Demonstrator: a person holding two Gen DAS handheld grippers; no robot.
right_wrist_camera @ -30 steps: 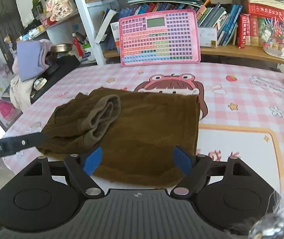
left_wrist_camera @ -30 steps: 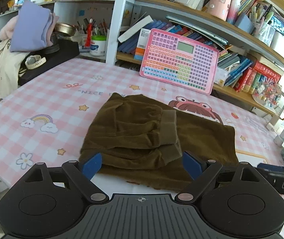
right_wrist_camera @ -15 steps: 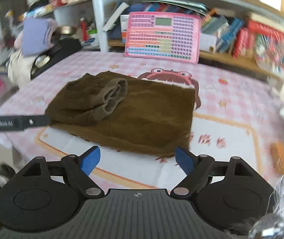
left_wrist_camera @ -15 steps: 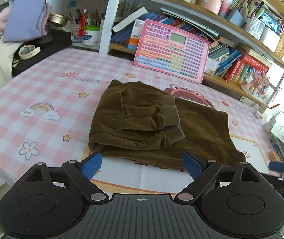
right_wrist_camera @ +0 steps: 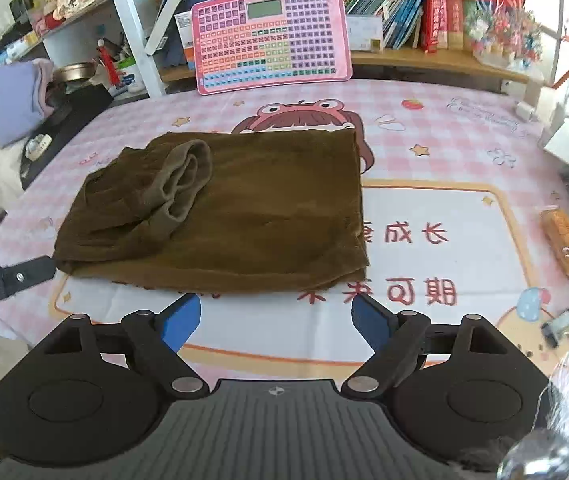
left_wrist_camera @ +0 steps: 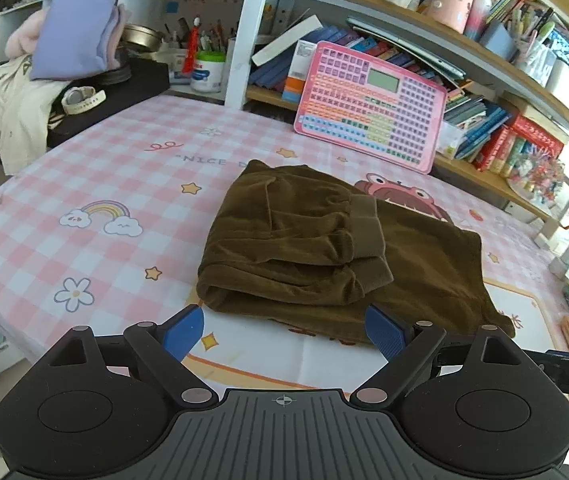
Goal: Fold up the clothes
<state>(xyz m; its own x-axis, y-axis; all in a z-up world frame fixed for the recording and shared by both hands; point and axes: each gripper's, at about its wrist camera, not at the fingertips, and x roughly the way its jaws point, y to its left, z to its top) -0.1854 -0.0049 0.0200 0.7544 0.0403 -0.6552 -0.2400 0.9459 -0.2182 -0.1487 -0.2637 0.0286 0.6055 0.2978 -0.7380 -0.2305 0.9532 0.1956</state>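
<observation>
A brown velvety garment (left_wrist_camera: 324, 248) lies folded flat on the pink checked tablecloth (left_wrist_camera: 84, 184), its cuffed sleeves doubled over onto its left half (right_wrist_camera: 180, 184). My left gripper (left_wrist_camera: 284, 332) hovers open just short of the garment's near left edge, nothing between its blue pads. My right gripper (right_wrist_camera: 274, 320) is open too, hanging before the garment's near edge (right_wrist_camera: 244, 284) without touching it. In the right wrist view, the left gripper's finger (right_wrist_camera: 12, 278) pokes in at the garment's left corner.
A pink keyboard toy (right_wrist_camera: 270, 36) leans against the bookshelf (left_wrist_camera: 484, 60) behind the table. A dark side stand at the left carries folded lilac clothes (left_wrist_camera: 76, 28), a cream garment and a watch. An orange packet (right_wrist_camera: 568, 240) lies by the table's right edge.
Both grippers have drawn back from the garment, which now lies farther from the pads. The right view has swung and steadied. The garment itself has not moved.
</observation>
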